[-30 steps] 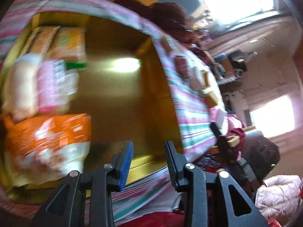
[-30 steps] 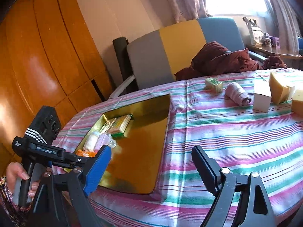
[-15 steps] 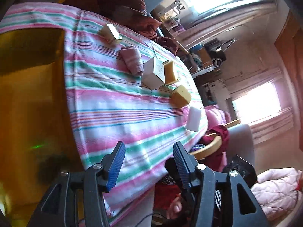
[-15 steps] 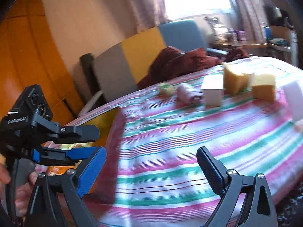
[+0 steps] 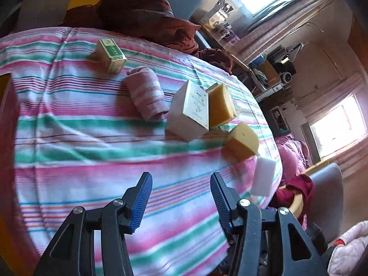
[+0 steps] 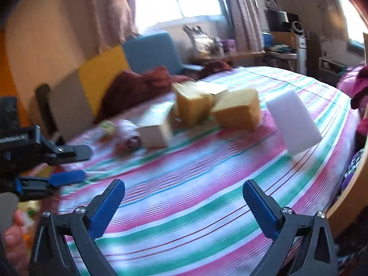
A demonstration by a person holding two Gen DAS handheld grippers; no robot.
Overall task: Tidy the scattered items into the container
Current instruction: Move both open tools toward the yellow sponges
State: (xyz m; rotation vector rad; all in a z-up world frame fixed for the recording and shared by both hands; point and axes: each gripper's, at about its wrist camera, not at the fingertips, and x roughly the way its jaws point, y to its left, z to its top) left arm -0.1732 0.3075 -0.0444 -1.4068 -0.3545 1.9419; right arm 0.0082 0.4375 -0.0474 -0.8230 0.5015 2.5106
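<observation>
My left gripper [image 5: 181,197] hangs over the striped tablecloth [image 5: 80,142] with its jaws parted and nothing between them; they widened a moment ago and now hold steady; my right gripper [image 6: 184,203] has its jaws spread as wide as they go, having just been opening, and they too close on nothing.

From my left wrist, the scattered things lie up the cloth; the small green box [image 5: 110,55] sits at eleven o'clock, well off from my fingertips; the rolled pink towel [image 5: 146,92] lies just below it, toward twelve; the white carton [image 5: 188,112] stands at twelve to one o'clock, beside the towel's end; a yellow sponge [image 5: 222,105] leans against the carton's far side; a second yellow sponge [image 5: 241,141] rests at one o'clock, a little apart from the first; the white foam block [image 5: 263,177] stands near the cloth's edge at three o'clock, nearest my right finger.

From my right wrist, the foam block [image 6: 294,119] is at one o'clock, the two sponges [image 6: 237,109] at twelve, the carton [image 6: 155,130] at eleven; my left gripper [image 6: 69,163] shows at nine o'clock, a hand [image 6: 12,237] below it.

At the left wrist view's left edge, about nine o'clock, a sliver of the yellow container [image 5: 3,85] shows; its inside is out of sight.

A dark red cloth [image 5: 142,16] is heaped on the chair beyond the table.
</observation>
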